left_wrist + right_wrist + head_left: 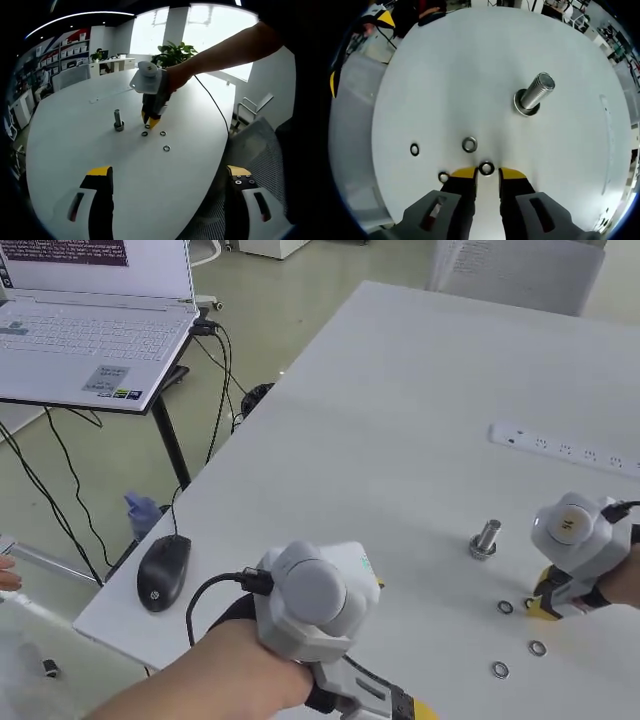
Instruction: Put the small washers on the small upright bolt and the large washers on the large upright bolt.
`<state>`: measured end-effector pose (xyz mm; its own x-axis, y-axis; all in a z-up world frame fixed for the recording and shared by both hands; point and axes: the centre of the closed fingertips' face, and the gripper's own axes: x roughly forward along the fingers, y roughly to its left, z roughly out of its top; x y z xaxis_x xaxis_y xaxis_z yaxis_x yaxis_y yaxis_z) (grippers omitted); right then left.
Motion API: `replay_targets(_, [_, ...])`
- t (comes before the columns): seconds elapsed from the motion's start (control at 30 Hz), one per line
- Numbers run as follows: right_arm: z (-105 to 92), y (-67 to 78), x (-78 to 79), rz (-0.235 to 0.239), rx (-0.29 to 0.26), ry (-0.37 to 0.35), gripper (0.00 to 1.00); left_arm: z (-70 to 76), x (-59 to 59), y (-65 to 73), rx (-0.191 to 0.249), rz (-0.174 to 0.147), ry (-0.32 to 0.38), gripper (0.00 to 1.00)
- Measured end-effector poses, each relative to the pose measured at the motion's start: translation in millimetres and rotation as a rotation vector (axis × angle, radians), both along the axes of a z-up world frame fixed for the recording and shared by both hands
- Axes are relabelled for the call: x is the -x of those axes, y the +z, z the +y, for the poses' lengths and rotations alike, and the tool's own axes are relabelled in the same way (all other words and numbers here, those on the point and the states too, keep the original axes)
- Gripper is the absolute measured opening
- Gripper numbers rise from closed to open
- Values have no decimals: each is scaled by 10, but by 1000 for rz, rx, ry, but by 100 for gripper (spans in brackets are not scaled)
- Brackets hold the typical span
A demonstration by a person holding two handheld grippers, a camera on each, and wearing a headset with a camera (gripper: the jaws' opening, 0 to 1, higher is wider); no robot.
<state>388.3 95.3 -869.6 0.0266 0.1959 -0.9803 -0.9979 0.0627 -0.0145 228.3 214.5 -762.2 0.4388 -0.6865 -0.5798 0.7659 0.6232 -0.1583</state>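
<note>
1 washer [486,168] lies flat on the surface [445,75] between the tips of the right gripper [488,173]. Its jaws stand a little apart, one on either side of the washer, and are not yet pinching it. 3 other washers lie loose near the surface's near edge: 1 just beside a tip [443,176], 1 just ahead [469,144], and 1 further off [414,149]. Further in from that edge stands 1 upright bolt [537,90] with a ring [525,107] at its foot. I cannot tell whether the ring is a washer or the bolt's own head.

The left gripper [169,172] hangs over the near edge, well apart from the work, with its jaws spread wide and holding nothing.

The step in hand looks like the pick-up of a washer. The next move calls for closing squarely on a thin, flat ring, which could slide or tip. After that comes lifting it, judging its size against the bolt, and centring its hole over the bolt's top before lowering.
</note>
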Motion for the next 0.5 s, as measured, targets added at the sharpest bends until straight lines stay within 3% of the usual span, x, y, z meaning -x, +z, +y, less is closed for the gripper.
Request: replay_targets(0.5, [-4, -32, -31, -8, 73, 25, 14, 8, 33, -16, -9, 7, -5, 90])
